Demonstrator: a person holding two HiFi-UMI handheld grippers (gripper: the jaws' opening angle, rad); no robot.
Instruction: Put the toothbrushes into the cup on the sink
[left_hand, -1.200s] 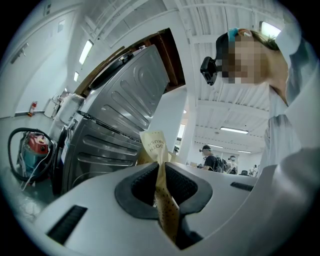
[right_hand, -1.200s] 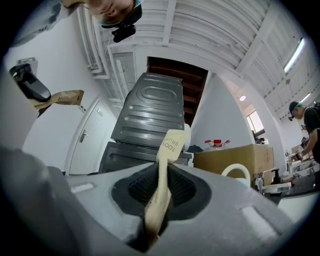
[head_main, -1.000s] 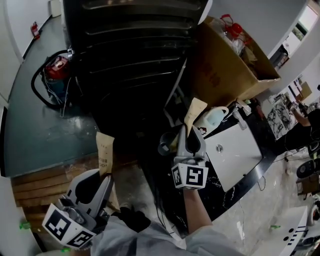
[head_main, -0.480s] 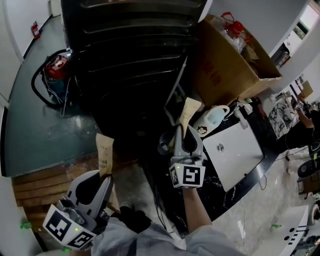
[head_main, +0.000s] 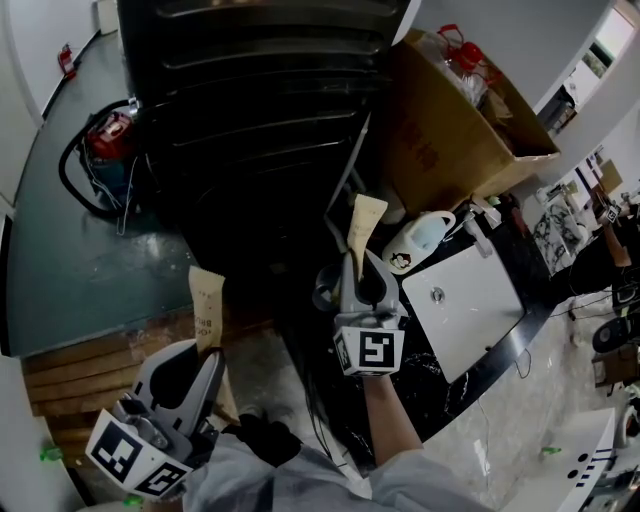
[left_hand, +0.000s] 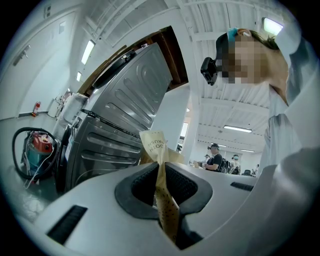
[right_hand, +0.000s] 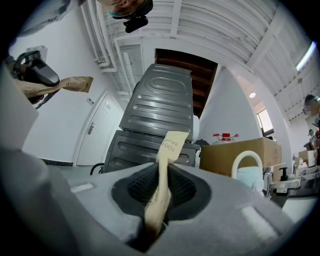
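A wrapped toothbrush (left_hand: 154, 146) is clamped between the tips of the left claw (head_main: 203, 352), its top standing clear. A second toothbrush (head_main: 366, 218) is gripped likewise in the right claw (head_main: 356, 272), near what seems the cup (head_main: 428, 238) beside the sink (head_main: 470, 310).

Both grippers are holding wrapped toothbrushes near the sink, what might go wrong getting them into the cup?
The right gripper pinches its wrapped toothbrush near one end, so the free end may swing or slip before reaching the cup. The cup stands by the sink, and a sideways nudge might tip it. The left gripper holds the other wrapped toothbrush far from the cup; reaching across might clash with the right arm.
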